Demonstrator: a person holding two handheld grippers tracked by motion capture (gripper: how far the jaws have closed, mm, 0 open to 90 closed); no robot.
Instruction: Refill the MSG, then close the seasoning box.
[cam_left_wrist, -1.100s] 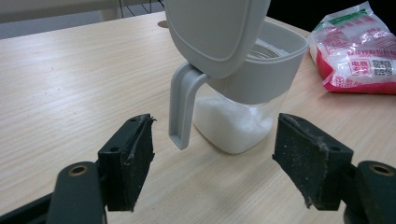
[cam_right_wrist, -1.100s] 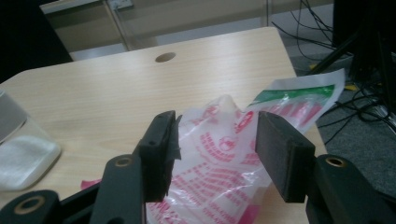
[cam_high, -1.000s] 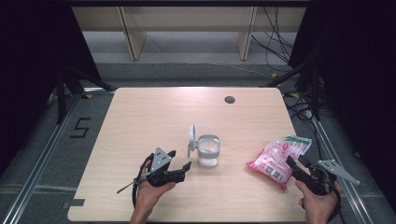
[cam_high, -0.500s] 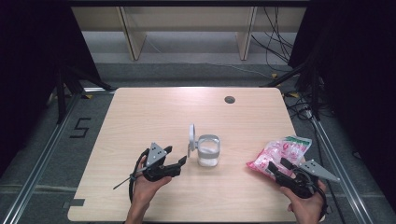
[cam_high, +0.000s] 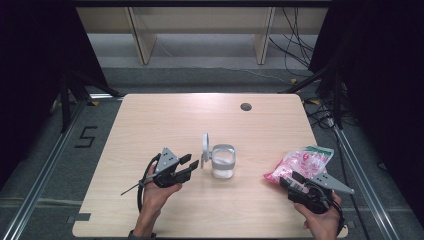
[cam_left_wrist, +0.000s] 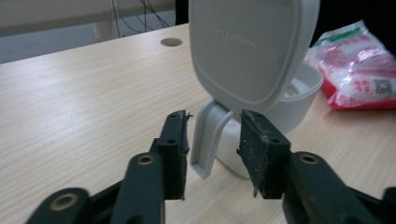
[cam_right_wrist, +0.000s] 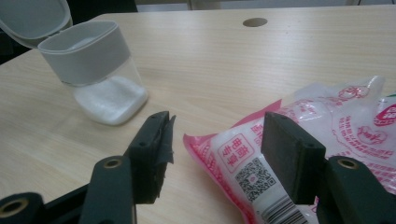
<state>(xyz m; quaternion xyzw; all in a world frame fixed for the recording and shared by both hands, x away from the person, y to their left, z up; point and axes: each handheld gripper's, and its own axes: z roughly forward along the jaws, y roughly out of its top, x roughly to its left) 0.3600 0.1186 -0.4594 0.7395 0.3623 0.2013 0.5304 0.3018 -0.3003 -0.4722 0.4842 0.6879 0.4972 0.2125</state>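
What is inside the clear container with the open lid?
The container holds white grains filling its lower part. Its grey upper band hides whatever lies behind it, and the raised lid blocks the interior in the left gripper view.

Light wood-grain table (cam_high: 165, 125) with a round cable hole (cam_high: 245, 106) near its far edge, well beyond both grippers. Grey floor (cam_high: 60, 165) around it, a "5" marking (cam_high: 86, 136) to the left. Pale wooden shelving (cam_high: 200, 30) stands beyond. Black cables (cam_high: 300, 55) trail far right. Dark surroundings both sides.
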